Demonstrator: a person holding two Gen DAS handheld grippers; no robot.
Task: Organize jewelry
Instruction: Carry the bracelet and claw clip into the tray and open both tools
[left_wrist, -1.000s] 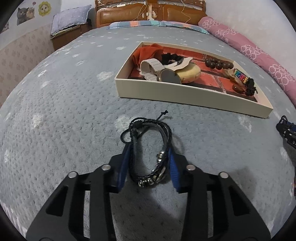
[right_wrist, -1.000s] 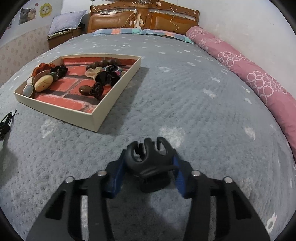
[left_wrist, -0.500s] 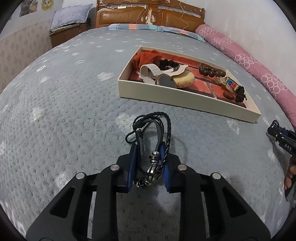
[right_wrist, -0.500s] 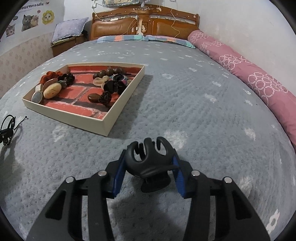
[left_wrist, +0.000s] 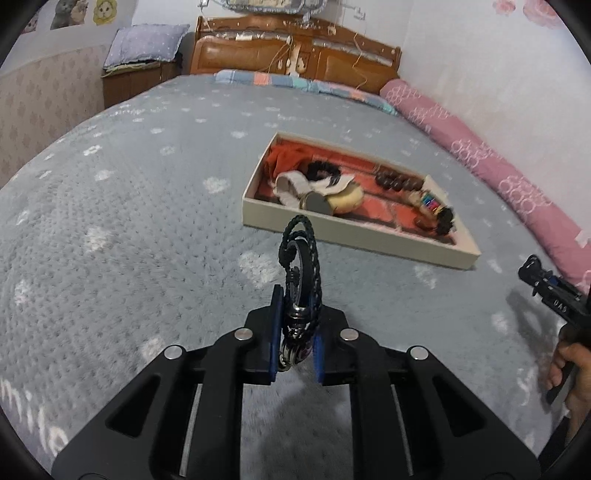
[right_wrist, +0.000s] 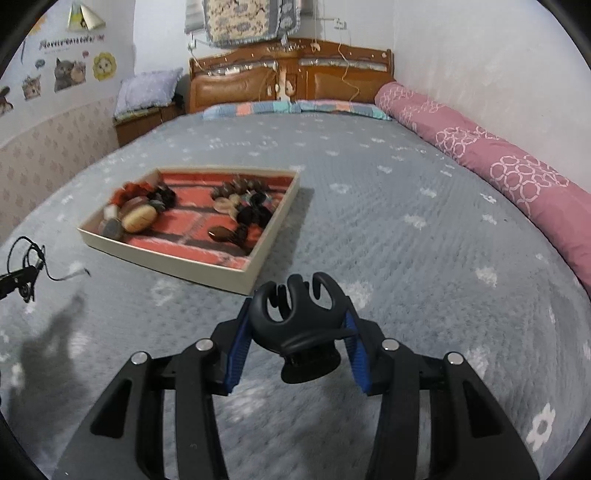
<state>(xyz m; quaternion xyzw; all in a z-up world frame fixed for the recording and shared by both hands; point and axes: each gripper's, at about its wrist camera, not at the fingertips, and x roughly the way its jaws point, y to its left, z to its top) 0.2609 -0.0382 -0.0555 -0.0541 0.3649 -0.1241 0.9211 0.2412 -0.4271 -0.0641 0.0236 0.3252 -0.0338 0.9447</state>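
My left gripper (left_wrist: 297, 334) is shut on a black braided cord bracelet (left_wrist: 301, 258) with metal beads and holds it above the grey bedspread. A cream tray (left_wrist: 354, 236) with a red brick-pattern floor lies ahead of it, holding a watch, beads and hair ties. My right gripper (right_wrist: 297, 332) is shut on a black claw hair clip (right_wrist: 297, 319), lifted above the bed. The same tray (right_wrist: 177, 264) lies ahead to its left. The bracelet also shows at the far left of the right wrist view (right_wrist: 24, 266).
A pink rolled quilt (right_wrist: 498, 170) runs along the right wall. A wooden headboard (right_wrist: 291, 79) and a striped pillow stand at the far end. A nightstand with a cushion (left_wrist: 142, 59) is at the far left. The right gripper shows at the left view's right edge (left_wrist: 550, 291).
My left gripper closed on the bracelet and lifted it off the bedspread. My right gripper rose with the hair clip. Both views now sit higher, with the tray farther off.
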